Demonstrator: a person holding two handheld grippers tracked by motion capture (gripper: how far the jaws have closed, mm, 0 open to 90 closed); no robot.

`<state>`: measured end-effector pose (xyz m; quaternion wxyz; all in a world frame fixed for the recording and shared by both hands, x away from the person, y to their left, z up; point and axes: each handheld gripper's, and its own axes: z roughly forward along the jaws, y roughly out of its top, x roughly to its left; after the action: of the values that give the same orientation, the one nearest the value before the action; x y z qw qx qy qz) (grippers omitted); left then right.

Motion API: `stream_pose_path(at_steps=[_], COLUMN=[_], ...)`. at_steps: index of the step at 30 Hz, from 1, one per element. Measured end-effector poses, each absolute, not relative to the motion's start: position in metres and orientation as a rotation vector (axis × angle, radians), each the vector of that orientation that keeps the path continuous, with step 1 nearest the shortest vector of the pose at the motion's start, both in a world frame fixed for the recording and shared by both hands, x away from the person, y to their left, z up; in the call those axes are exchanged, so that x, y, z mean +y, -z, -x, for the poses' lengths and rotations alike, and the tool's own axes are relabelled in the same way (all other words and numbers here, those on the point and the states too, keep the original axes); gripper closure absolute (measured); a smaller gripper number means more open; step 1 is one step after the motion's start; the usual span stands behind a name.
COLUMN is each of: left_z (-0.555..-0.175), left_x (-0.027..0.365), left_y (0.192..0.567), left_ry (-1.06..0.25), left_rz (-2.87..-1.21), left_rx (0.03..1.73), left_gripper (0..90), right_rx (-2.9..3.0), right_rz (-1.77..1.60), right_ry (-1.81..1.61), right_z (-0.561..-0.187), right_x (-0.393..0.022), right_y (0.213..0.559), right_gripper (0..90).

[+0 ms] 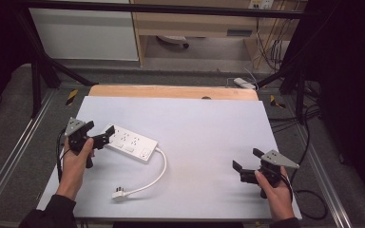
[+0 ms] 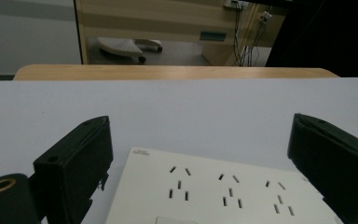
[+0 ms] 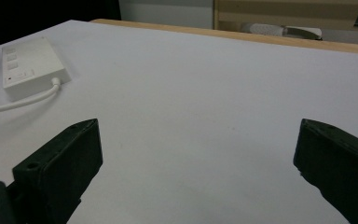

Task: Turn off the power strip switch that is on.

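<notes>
On the left half of the table (image 1: pixel 209 142), a white power strip (image 1: pixel 130 142) lies flat on the pale sheet, set at a slant with its sockets facing up. Its white cord (image 1: pixel 159 173) leaves the right end, curves toward the near edge, and ends in a plug (image 1: pixel 119 194) lying on the sheet. The left claw (image 1: pixel 97 133), held in the person's left hand (image 1: pixel 76 159), sits at the strip's left end with its jaws spread wide. In the left gripper view the left claw (image 2: pixel 200 158) has one jaw standing on each side of the strip (image 2: pixel 223 191), and neither jaw touches the strip's casing; three socket groups show between them. The right claw (image 1: pixel 247 161), held in the right hand (image 1: pixel 273 187), is well apart from the strip, over bare sheet at the right near side of the table. In the right gripper view the right claw (image 3: pixel 196 158) is wide open and holds nothing; the strip (image 3: pixel 32 67) and its cord (image 3: pixel 18 103) lie far off at upper left.
</notes>
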<state>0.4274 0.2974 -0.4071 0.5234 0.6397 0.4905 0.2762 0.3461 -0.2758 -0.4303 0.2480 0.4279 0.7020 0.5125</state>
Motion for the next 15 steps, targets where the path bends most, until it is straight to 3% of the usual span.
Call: stream_pose_path(at_steps=[15], left_z=[-0.406], left_x=[0.295], left_y=[0.381], left_ry=[-0.596], left_rz=[-1.553], left_rx=[1.148], left_gripper=[6.4], right_rx=[1.912], right_rz=[-1.167], right_ry=[-1.400], right_z=[-0.346], right_x=[-0.276], right_y=[0.430], right_gripper=[1.6])
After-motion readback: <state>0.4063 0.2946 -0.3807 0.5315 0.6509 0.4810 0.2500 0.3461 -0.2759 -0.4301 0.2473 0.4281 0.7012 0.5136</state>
